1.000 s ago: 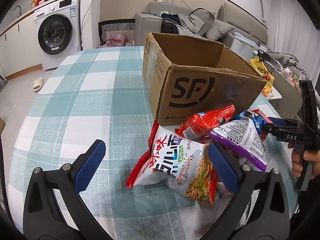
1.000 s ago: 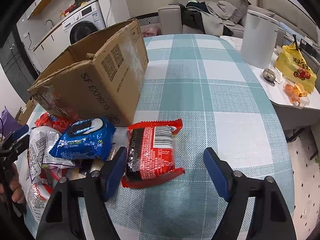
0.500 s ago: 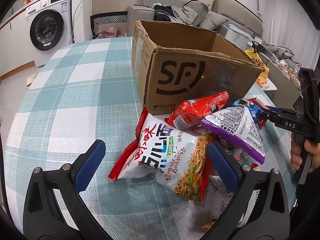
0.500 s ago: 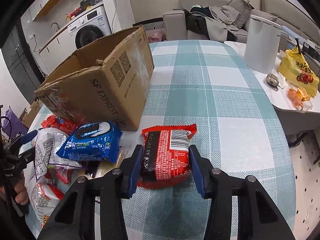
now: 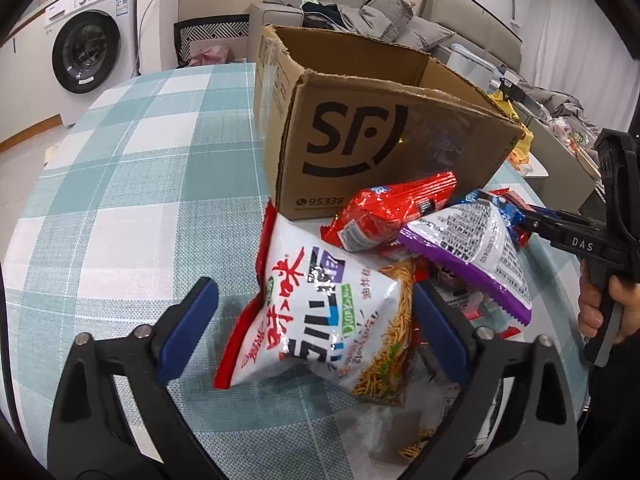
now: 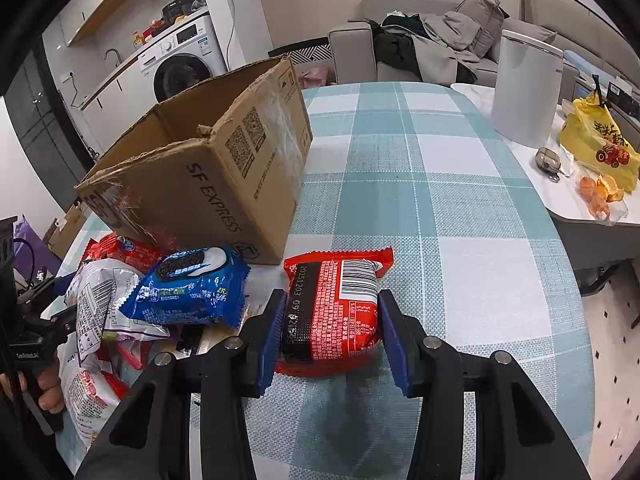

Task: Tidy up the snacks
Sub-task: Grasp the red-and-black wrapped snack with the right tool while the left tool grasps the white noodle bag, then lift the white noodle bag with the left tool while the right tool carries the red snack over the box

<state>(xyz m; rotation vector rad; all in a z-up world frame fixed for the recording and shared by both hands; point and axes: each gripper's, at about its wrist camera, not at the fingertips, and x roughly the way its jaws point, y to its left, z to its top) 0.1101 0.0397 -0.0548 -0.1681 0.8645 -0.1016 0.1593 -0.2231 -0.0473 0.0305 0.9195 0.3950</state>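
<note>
A round table with a teal checked cloth (image 5: 140,168) carries an open cardboard box (image 5: 384,148) and a pile of snacks just in front of it. In the left wrist view the left gripper (image 5: 316,332) stands wide around a white noodle snack bag (image 5: 320,312). In the right wrist view the right gripper (image 6: 330,336) is clamped on a red packet (image 6: 336,312) beside the box (image 6: 224,168), near a blue cookie pack (image 6: 188,288).

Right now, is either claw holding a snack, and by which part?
The right claw grips the red snack packet by its two long sides, at the near end. The left claw is open around the white noodle bag, holding nothing.
</note>
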